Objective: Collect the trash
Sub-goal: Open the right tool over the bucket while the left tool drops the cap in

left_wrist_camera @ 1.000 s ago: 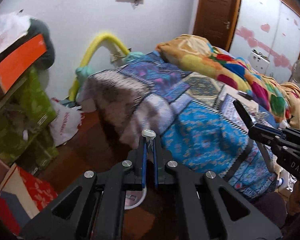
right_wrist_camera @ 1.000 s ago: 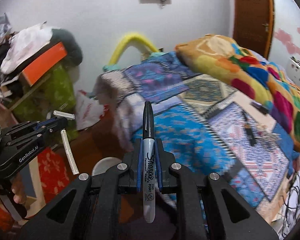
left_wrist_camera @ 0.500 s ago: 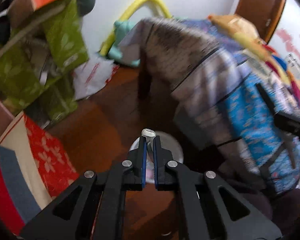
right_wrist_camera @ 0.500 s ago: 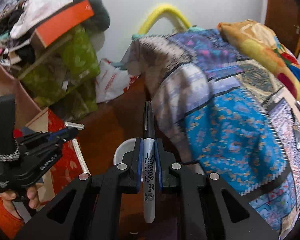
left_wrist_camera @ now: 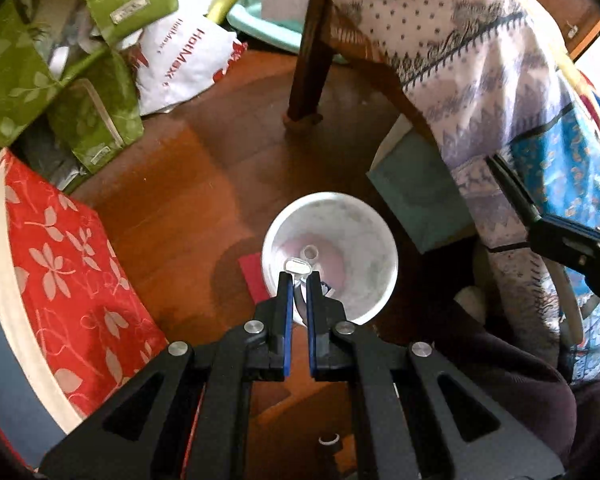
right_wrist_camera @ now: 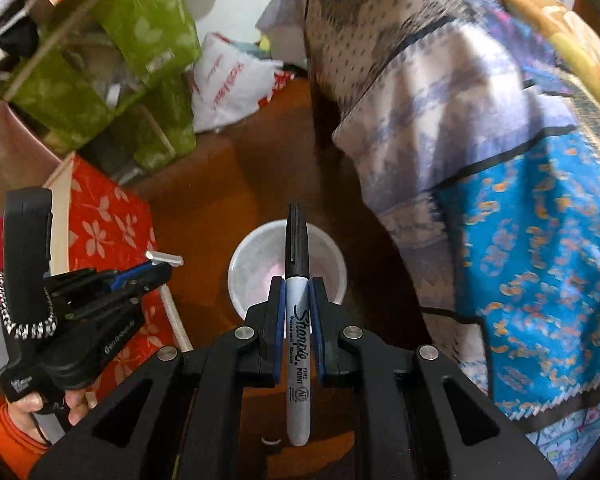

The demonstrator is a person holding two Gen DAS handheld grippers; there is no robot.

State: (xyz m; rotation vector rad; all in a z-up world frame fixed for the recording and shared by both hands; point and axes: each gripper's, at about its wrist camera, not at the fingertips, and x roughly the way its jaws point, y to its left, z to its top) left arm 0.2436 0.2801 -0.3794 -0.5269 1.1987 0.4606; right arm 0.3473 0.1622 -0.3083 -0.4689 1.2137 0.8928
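A: Where's the trash right now?

B: Both pieces are over the bin (left_wrist_camera: pixel 330 256), the white bucket on the floor (left_wrist_camera: pixel 204 184) at centre frame. The right tongs (right_wrist_camera: pixel 296 292) are clenched on a marker (right_wrist_camera: pixel 297 320), cap end pointing away and out over the bin's mouth. The left tongs (left_wrist_camera: pixel 296 284) are clenched on a thin white comb (left_wrist_camera: pixel 298 267); its end pokes past the tips, right above the bin's inside.

A: Why are both tilted down so steeply?

B: My guess is so that each piece falls straight in once the grip lets go. From the right wrist view the left tongs (right_wrist_camera: pixel 156 270) sit at mid left, beside the bin rather than squarely over it, with the comb hanging below them, so that one may need nudging inward first.

A: Anything in the way?

B: The bed (left_wrist_camera: pixel 500 80) with its patterned cover fills the right side, and a red flowered box (left_wrist_camera: pixel 64 264) lies at left. The bin stands between them, near a teal box (left_wrist_camera: pixel 420 200).
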